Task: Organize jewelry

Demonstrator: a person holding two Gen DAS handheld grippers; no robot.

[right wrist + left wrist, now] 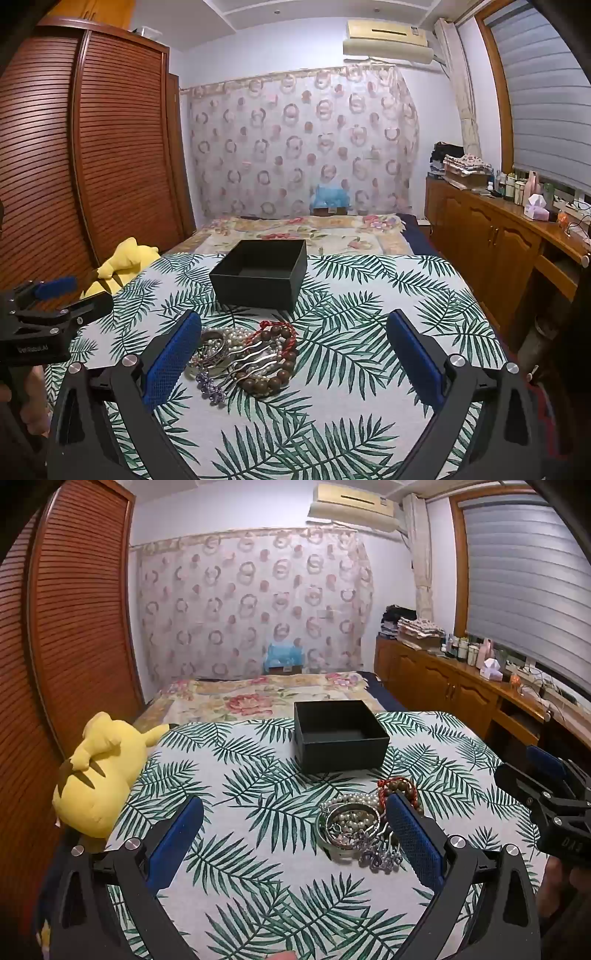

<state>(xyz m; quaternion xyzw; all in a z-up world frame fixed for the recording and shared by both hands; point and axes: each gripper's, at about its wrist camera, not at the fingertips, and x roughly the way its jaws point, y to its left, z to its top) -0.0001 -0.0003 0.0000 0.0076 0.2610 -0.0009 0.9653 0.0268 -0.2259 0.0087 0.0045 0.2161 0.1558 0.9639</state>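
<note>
A heap of jewelry (360,825) lies on the leaf-print table: pearl strands, a metal bangle, purple crystals (380,858) and a brown bead bracelet (400,786). It also shows in the right wrist view (247,356), with silver wavy bars (255,360) on top. An open black box (340,734) stands beyond it, empty; it also shows in the right wrist view (260,273). My left gripper (295,823) is open and empty, the heap just inside its right finger. My right gripper (293,345) is open and empty, the heap next to its left finger.
A yellow plush toy (98,771) lies at the table's left edge. A bed with a floral cover (258,698) is behind the table. A wooden wardrobe (74,627) stands left, a wooden sideboard (491,236) with bottles right.
</note>
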